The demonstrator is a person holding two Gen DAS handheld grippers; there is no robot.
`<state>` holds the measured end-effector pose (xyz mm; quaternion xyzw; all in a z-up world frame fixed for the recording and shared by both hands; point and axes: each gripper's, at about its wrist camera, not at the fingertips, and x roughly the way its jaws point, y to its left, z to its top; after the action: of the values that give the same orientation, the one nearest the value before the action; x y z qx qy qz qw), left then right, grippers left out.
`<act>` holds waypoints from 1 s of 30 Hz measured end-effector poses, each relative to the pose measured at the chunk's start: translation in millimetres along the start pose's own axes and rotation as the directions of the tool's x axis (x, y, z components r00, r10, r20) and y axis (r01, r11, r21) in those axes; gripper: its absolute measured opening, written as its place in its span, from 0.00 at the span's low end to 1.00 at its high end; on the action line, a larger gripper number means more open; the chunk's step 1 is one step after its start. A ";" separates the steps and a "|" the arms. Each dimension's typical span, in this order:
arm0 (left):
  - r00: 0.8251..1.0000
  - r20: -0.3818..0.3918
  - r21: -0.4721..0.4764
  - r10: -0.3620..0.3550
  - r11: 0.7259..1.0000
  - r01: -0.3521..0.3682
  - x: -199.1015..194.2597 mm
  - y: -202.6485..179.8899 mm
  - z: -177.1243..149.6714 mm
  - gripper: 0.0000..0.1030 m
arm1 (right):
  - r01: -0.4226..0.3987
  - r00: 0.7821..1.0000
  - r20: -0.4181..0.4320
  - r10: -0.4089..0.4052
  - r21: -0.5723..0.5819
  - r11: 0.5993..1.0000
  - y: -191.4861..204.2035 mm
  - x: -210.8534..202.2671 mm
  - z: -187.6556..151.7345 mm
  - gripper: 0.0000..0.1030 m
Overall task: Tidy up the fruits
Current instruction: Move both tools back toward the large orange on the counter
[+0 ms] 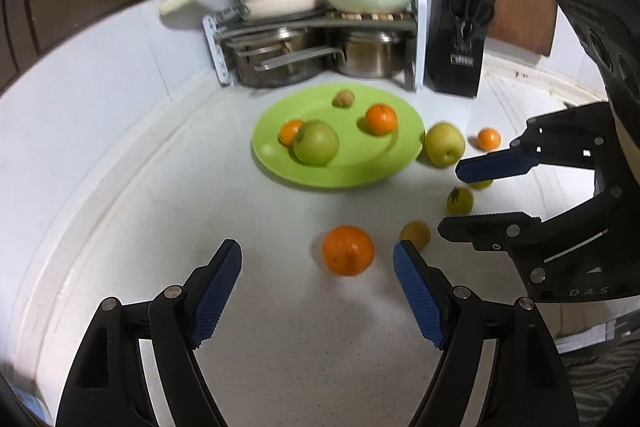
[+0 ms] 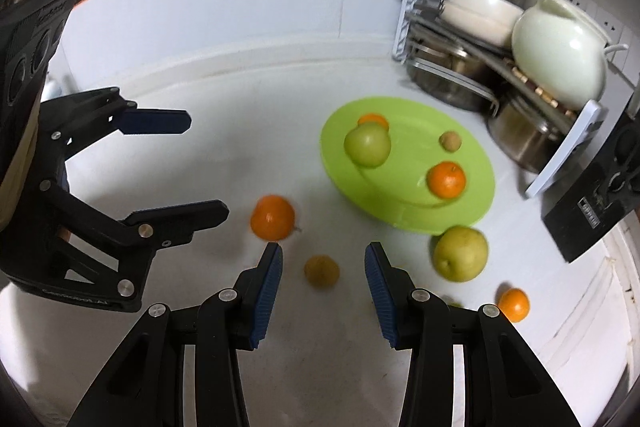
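White countertop point(image 1: 120, 155) holds scattered fruit. At left, the left gripper point(image 1: 318, 259) hovers with jaws spread wide and empty, an orange point(image 1: 348, 249) between its tips. Centre, a green plate point(image 1: 360, 167) carries an apple point(image 1: 316, 142) and two oranges. At right, the right gripper point(image 2: 323, 259) gapes empty around a small yellow-brown fruit point(image 2: 321, 270).

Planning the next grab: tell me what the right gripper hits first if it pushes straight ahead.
Probably the small brownish fruit, lying on the counter just ahead of the open right gripper; depth is hard to judge.
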<state>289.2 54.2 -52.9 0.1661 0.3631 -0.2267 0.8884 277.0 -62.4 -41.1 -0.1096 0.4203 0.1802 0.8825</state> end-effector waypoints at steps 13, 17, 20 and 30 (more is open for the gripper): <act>0.996 -0.074 0.064 -0.049 0.996 0.054 51.5 -3.9 -8.4 0.76 | -0.031 0.990 -0.142 0.024 -0.046 0.998 -1.9 44.4 -9.8 0.42; 0.994 -0.089 0.053 -0.060 0.997 0.065 62.3 -3.5 -6.4 0.75 | -0.043 0.987 -0.155 0.036 -0.046 0.998 -4.3 51.4 -11.0 0.42; 0.993 -0.097 0.042 -0.063 0.997 0.068 67.7 -2.5 -6.2 0.70 | -0.057 0.985 -0.162 0.051 -0.038 0.998 -6.6 54.6 -11.0 0.42; 0.986 -0.109 0.021 -0.126 0.991 0.129 72.2 -4.6 -4.9 0.40 | -0.089 0.983 -0.163 0.082 -0.037 0.995 -9.1 61.0 -5.9 0.41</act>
<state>329.8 32.3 -108.9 0.1668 0.4169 -0.2789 0.8488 312.0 -58.9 -92.1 -0.1248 0.4905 0.2178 0.8345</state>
